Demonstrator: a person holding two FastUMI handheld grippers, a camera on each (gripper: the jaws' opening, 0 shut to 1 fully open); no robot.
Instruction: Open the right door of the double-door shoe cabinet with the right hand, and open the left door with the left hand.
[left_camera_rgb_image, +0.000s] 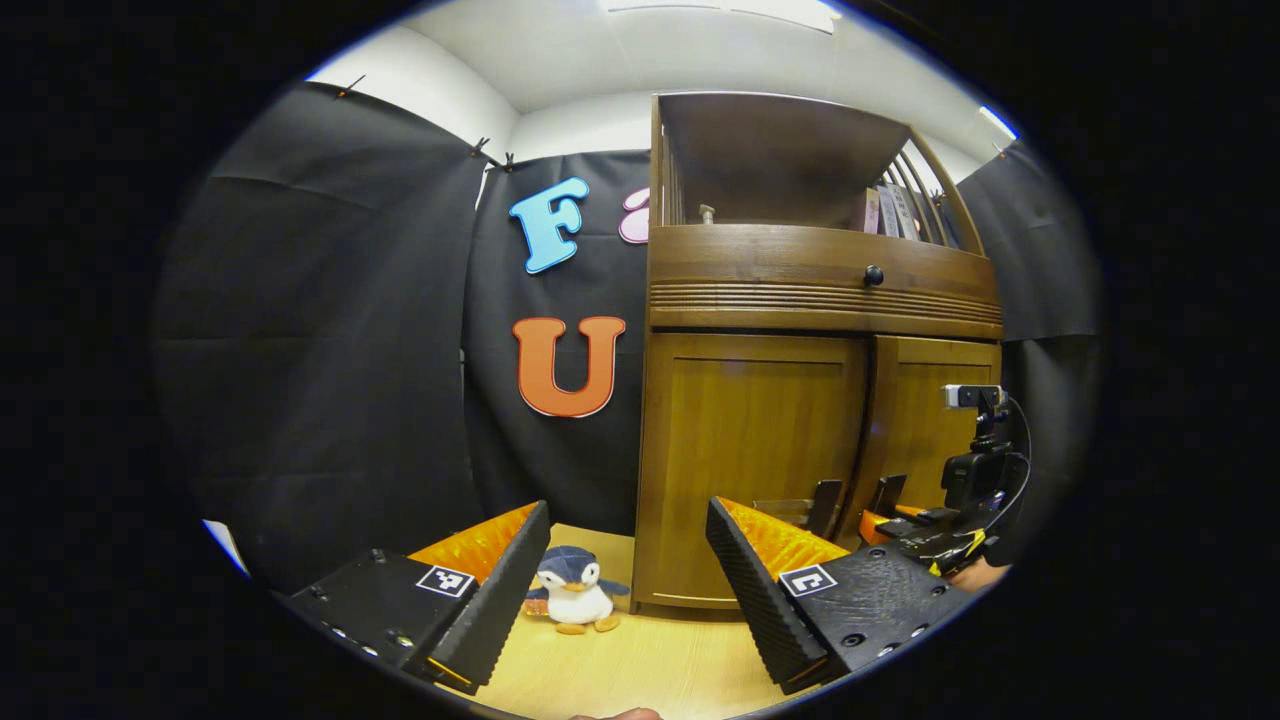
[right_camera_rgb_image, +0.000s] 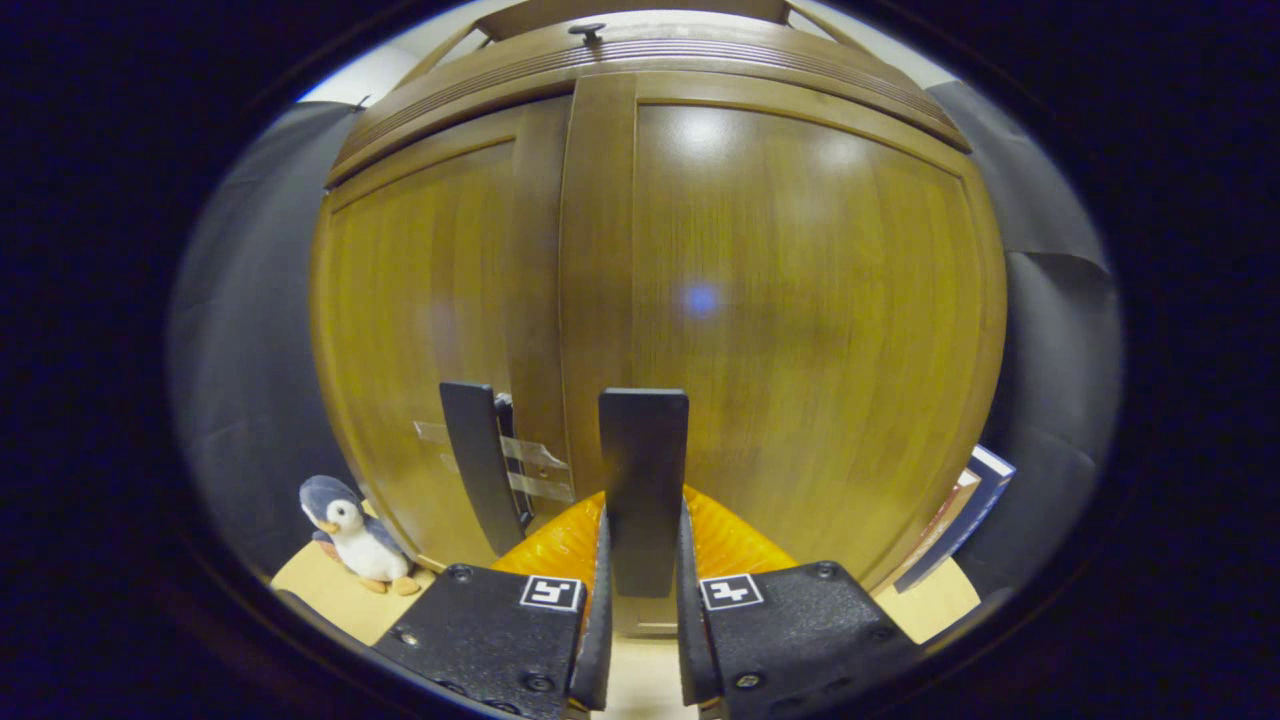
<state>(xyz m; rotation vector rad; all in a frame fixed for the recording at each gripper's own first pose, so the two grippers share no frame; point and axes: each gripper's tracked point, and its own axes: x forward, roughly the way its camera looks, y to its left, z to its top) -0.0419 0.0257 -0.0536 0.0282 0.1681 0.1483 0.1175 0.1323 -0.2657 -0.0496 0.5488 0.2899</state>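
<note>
Right gripper (right_camera_rgb_image: 640, 600) apparently clamps right door's handle (right_camera_rgb_image: 643, 480); left gripper (left_camera_rgb_image: 628, 575) hangs open.

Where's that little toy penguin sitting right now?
The penguin sits on the wooden floor at the cabinet's bottom left corner, in front of the black cloth wall; in the right gripper view it shows at lower left.
</note>
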